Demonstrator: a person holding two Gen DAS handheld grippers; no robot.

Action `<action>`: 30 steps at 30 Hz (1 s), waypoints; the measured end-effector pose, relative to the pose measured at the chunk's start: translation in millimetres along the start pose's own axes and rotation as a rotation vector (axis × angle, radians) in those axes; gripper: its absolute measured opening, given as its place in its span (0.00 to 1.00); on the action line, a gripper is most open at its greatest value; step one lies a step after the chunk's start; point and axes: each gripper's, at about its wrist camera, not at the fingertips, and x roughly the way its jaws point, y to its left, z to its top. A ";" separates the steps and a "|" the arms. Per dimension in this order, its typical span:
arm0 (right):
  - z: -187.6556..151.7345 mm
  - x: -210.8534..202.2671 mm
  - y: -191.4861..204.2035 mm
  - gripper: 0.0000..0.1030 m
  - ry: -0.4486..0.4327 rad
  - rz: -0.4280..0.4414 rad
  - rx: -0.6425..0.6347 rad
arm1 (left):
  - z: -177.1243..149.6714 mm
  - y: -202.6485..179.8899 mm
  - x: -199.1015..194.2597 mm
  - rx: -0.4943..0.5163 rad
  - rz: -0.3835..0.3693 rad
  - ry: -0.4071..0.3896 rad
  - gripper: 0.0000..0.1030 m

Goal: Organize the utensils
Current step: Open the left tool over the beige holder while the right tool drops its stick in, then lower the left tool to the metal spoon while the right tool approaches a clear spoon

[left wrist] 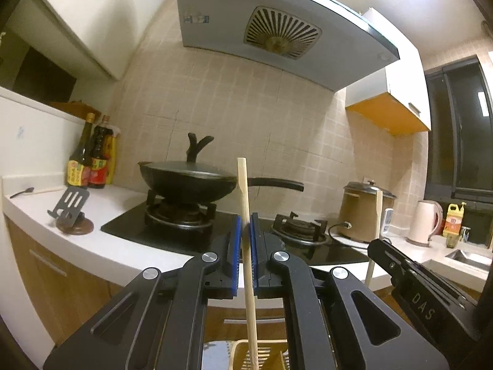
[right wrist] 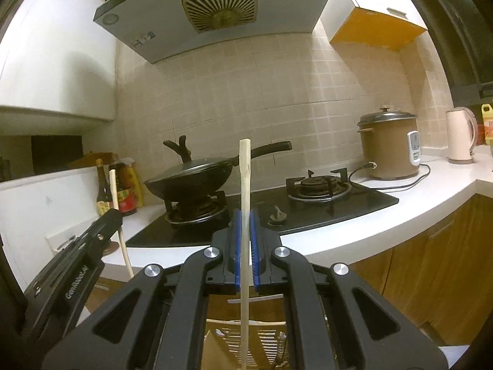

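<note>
Left tongs (left wrist: 245, 240) pinch one upright wooden stick (left wrist: 246, 215) in front of the wok (left wrist: 185, 182) on the worktop (left wrist: 117, 246); right tongs (right wrist: 245, 237) pinch another stick (right wrist: 245, 215), right of that wok.

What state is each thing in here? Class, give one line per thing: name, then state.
Left gripper: shut on a wooden stick, held upright.
Right gripper: shut on a second stick, upright.
Wok: lidded, on the left burner.
Right burner: bare, no flame visible.
Rice cooker: lid on, cord attached.
Kettle: upright, lid shut.
</note>
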 end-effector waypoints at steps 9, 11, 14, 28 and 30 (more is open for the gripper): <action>-23.8 -7.1 -5.1 0.04 0.032 -0.004 0.020 | -18.0 6.8 2.1 -0.002 -0.043 0.075 0.04; -27.9 -12.8 -8.3 0.05 0.055 0.005 0.030 | -19.0 11.8 -1.0 -0.016 -0.075 0.109 0.05; -30.4 -22.1 -9.8 0.07 0.097 0.023 0.021 | -18.7 19.3 -8.7 -0.036 -0.101 0.145 0.09; -12.6 -117.8 -29.8 0.51 0.243 0.060 -0.026 | -0.5 60.2 -79.1 -0.113 -0.168 0.354 0.28; -14.2 -129.5 -30.6 0.51 0.291 0.073 -0.048 | -3.0 63.0 -86.0 -0.113 -0.169 0.410 0.28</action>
